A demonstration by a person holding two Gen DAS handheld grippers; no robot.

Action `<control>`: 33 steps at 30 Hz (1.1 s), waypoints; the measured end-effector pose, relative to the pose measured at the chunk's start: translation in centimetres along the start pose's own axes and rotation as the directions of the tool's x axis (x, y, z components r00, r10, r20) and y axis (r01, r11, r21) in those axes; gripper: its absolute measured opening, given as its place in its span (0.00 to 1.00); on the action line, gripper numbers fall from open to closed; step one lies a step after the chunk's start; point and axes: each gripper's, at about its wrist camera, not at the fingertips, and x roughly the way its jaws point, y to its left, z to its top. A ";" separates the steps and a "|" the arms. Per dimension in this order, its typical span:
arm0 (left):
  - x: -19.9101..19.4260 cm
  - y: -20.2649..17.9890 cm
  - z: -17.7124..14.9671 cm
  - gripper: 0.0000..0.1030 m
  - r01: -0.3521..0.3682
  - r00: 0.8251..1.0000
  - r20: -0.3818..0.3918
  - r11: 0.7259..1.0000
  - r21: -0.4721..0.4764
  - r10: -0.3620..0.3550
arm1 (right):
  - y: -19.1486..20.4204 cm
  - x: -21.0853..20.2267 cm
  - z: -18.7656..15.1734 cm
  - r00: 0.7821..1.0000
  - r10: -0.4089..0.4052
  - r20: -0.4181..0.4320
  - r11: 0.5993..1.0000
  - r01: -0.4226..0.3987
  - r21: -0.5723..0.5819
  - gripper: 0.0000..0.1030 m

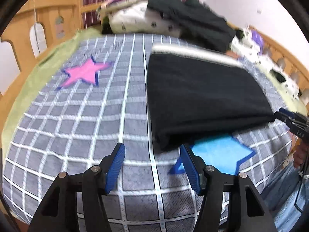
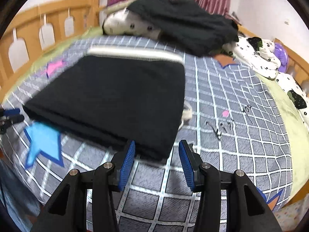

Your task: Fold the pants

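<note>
Folded black pants (image 1: 202,96) with a pale striped waistband (image 1: 193,53) at the far end lie flat on the checked bedspread (image 1: 77,125). My left gripper (image 1: 152,150) is open just short of their near left corner, nothing between its blue pads. In the right wrist view the same pants (image 2: 115,100) fill the middle. My right gripper (image 2: 157,147) is open with the near right corner of the pants lying between its tips; the pads do not press it. Each gripper shows at the other view's edge: the right gripper (image 1: 285,116), the left gripper (image 2: 11,116).
A heap of dark clothing (image 2: 183,23) and a spotted pillow (image 2: 125,25) lie at the head of the bed. White spotted bedding (image 2: 256,58) sits at the right. A wooden bed rail (image 1: 38,25) rings the mattress. Pink star (image 1: 85,71) and blue star (image 1: 218,154) patches mark the spread.
</note>
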 end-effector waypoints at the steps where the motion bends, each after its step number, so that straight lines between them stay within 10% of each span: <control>1: -0.3 -0.1 0.5 0.56 0.019 1.000 0.023 1.000 -0.005 -0.019 | -0.2 -0.3 0.1 1.000 0.007 0.017 1.000 -0.007 0.014 0.45; 9: 4.4 -3.8 5.9 0.58 0.006 1.000 0.017 0.999 0.050 -0.006 | -0.8 1.3 3.9 0.997 0.040 0.069 0.994 -0.047 0.101 0.36; 14: 7.3 -4.8 3.6 0.61 -0.018 0.999 -0.037 0.999 0.040 0.019 | -0.1 5.2 2.4 0.997 0.009 -0.073 0.996 -0.002 0.091 0.42; 33: 8.3 -5.0 4.3 0.91 -0.002 0.994 -0.112 1.000 -0.016 0.000 | 1.4 4.7 3.2 0.993 -0.062 -0.105 0.995 0.070 0.072 0.49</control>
